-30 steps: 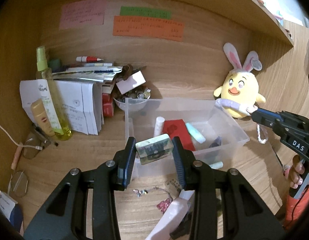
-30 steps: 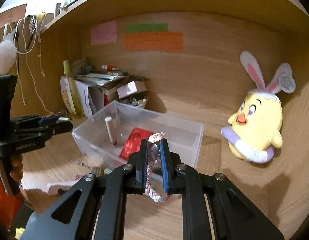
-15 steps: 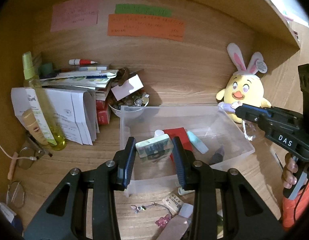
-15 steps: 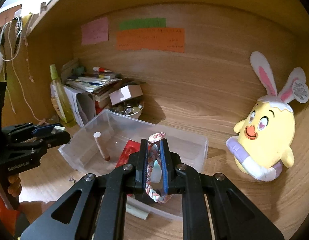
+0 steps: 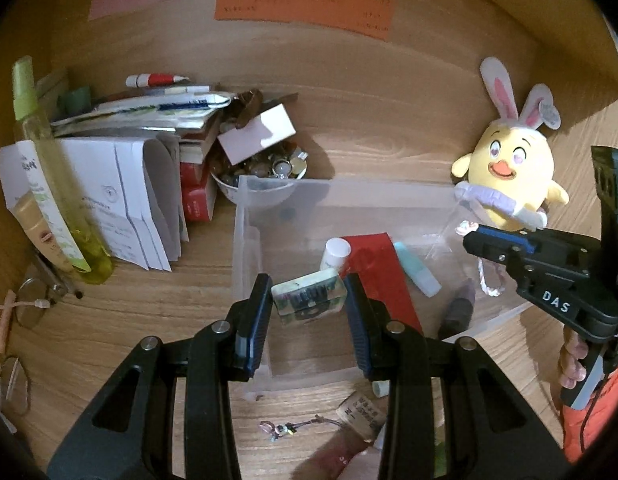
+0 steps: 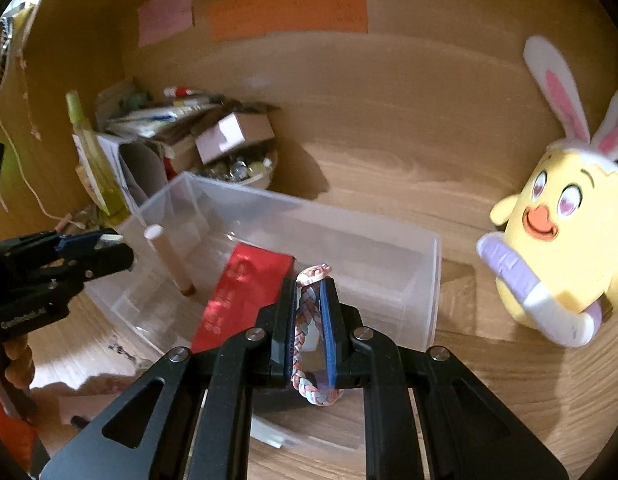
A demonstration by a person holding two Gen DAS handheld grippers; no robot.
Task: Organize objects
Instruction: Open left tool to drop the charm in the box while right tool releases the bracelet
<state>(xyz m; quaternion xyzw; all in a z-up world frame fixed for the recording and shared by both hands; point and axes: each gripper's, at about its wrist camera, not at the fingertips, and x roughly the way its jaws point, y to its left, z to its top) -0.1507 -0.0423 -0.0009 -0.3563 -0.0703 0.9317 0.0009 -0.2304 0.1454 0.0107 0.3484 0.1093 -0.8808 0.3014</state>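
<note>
The small clear block (image 5: 309,295) with a dark print inside sits clamped between the two pads of the left gripper (image 5: 309,312), held above the near-left part of the clear plastic bin (image 5: 245,240). The braided pastel bracelet (image 6: 311,332) is pinched upright between the closed-in fingers of the right gripper (image 6: 309,328), its loop sticking out above and below the pads, over the bin's near right end.

Just ahead of the left gripper, inside the bin, lie a red packet (image 5: 379,264), a white-capped tube (image 5: 333,254) beside it, a light blue tube (image 5: 417,272) to the right and a dark stick (image 5: 457,312) near the right wall. The bin's front wall runs beneath the left pads.

Behind the gripper on the desk, close to its base, lie a small charm on a cord (image 5: 285,428) and a tan tag (image 5: 359,416).

Ahead and to the left of the bin stands a bowl of small trinkets (image 5: 265,168) with a white box (image 5: 257,134) tipped on top, touching a stack of papers and booklets (image 5: 129,168). Further left a green spray bottle (image 5: 49,168) stands upright, with a pair of glasses (image 5: 29,304) on the desk near it.

To the right, beyond the bin's far corner, a yellow chick plush with rabbit ears (image 5: 509,164) leans by the wooden back wall, just past the right gripper's tips. Coloured paper notes (image 5: 305,4) are stuck high on that wall.
</note>
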